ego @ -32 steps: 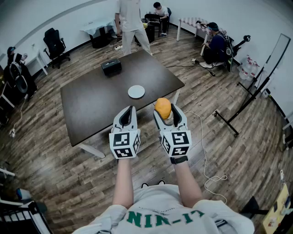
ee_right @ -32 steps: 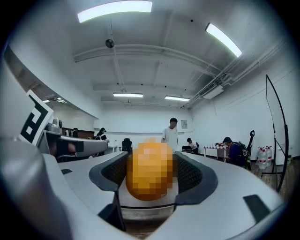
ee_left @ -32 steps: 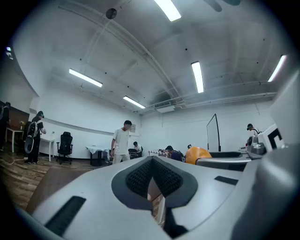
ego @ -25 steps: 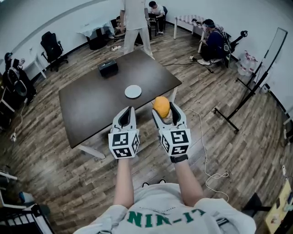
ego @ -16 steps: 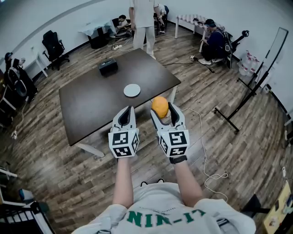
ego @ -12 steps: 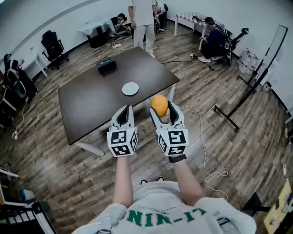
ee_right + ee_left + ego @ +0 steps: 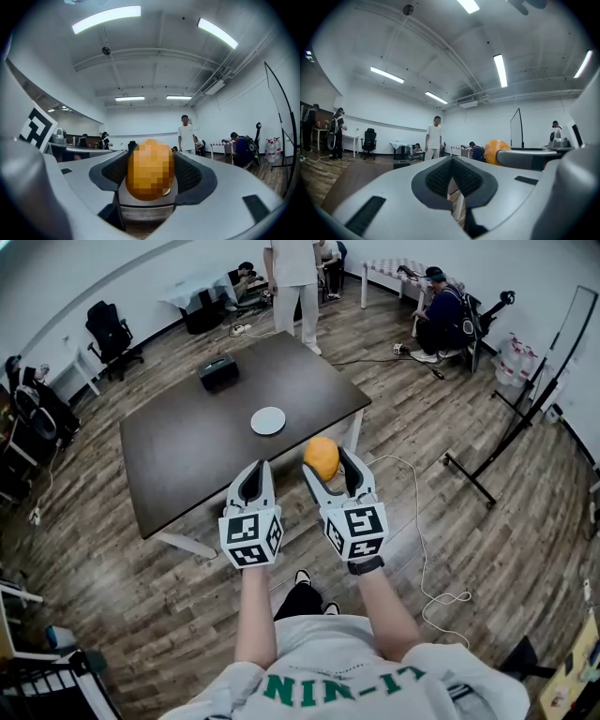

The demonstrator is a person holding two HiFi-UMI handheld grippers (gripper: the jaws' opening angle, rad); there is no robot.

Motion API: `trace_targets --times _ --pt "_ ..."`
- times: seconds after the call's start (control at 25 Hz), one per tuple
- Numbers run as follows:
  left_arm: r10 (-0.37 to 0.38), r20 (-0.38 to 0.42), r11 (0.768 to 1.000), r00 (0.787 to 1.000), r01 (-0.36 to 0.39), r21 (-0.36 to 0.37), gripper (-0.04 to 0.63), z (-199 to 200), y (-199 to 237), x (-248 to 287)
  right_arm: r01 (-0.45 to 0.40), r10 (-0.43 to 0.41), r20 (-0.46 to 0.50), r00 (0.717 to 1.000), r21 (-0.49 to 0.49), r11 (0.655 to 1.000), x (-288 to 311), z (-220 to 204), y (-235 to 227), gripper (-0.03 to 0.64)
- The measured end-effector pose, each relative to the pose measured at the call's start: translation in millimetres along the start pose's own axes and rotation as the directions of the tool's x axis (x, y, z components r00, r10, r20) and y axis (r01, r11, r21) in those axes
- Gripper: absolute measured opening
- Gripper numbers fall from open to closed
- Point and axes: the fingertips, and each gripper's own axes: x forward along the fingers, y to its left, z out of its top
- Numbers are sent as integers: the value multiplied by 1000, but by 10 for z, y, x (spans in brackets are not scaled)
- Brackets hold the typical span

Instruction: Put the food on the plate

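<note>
An orange rounded piece of food (image 7: 322, 457) sits between the jaws of my right gripper (image 7: 325, 463), which is shut on it; in the right gripper view the food (image 7: 150, 171) fills the gap between both pads. My left gripper (image 7: 253, 471) is beside it, shut and empty, its pads meeting in the left gripper view (image 7: 451, 176), where the food (image 7: 493, 151) shows at the right. Both are held level over the wooden floor, just short of the dark table (image 7: 187, 460). A small white plate (image 7: 268, 420) lies empty near the table's middle.
A black box (image 7: 217, 372) stands at the table's far side. A person (image 7: 292, 277) stands beyond the far end; others sit at the back right. A white cable (image 7: 422, 554) and a black floor stand (image 7: 487, 470) lie to the right. An office chair (image 7: 112, 329) is at far left.
Both grippers, the right one with the food, have edged towards the table's near edge. The standing person has shifted right. The holder's shoes have come into view below.
</note>
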Motion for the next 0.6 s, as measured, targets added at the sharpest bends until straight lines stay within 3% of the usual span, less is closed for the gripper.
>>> trace_targets --times 0.28,0.6 --pt "5 -7 999 1000 -5 -33 12 -150 433 660 -47 48 -20 999 37 998 756 -237 -91 314" --pt "-9 34 998 999 11 -57 12 68 1166 1732 -102 103 -11 995 39 994 2106 -190 -182 314"
